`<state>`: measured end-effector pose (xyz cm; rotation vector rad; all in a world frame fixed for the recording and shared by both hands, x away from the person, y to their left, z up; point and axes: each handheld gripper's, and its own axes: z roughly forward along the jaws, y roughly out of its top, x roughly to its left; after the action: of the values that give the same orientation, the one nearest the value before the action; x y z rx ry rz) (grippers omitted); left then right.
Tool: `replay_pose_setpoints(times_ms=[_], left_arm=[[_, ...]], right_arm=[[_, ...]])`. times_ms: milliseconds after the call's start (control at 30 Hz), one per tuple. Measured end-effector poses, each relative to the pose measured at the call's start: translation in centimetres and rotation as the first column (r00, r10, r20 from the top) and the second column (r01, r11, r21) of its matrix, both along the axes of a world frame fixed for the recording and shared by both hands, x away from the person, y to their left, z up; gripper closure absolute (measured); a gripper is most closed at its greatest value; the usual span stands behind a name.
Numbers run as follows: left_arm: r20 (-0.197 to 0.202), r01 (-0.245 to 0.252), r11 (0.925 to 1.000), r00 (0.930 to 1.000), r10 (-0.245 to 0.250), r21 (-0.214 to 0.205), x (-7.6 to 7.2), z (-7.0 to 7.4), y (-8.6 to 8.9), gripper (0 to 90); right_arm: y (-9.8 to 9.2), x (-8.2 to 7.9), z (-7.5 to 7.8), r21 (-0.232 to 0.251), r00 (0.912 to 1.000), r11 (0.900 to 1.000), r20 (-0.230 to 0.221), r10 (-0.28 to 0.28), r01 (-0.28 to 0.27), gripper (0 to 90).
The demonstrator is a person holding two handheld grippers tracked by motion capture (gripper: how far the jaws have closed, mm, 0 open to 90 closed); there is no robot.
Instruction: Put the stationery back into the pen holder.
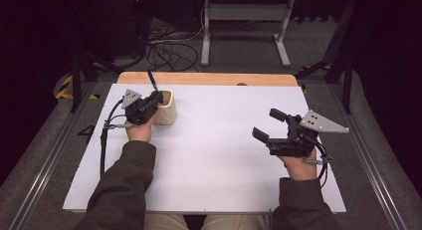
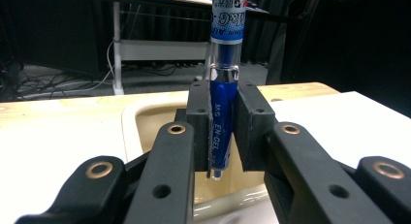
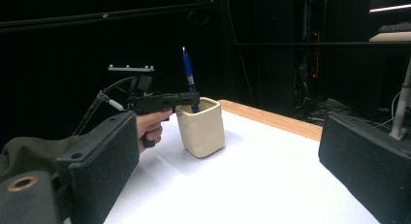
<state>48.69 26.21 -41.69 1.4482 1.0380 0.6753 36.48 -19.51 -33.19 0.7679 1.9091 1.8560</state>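
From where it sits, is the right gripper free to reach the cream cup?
Probably yes: the right gripper is open, holds nothing, and only bare white table lies before the cup, though the left gripper hovers above its rim.

A broad bare stretch of the white desk [image 1: 214, 155] is left open between the two hands, passage being blocked only at the far left, where the cream cup [image 1: 166, 107] stands with the blue pen [image 1: 152, 80] held upright over its mouth.
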Motion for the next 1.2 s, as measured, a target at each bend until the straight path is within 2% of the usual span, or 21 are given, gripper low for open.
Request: replay_pose_setpoints(times_ms=[633, 1200], left_arm=[[0.001, -0.017, 0.9998, 0.9999, 0.017, -0.003, 0.16, -0.12, 0.18, 76.7], [0.008, -0.032, 0.9991, 0.9994, 0.033, -0.028, 0.05, 0.29, 0.92, 72.6]], right_arm=[[0.01, 0.03, 0.01, -0.003, 1.0000, 1.0000, -0.005, -0.001, 0.001, 8.3], [0.07, 0.09, -0.02, -0.007, 1.0000, 1.0000, -0.008, 0.000, 0.000, 8.3]])
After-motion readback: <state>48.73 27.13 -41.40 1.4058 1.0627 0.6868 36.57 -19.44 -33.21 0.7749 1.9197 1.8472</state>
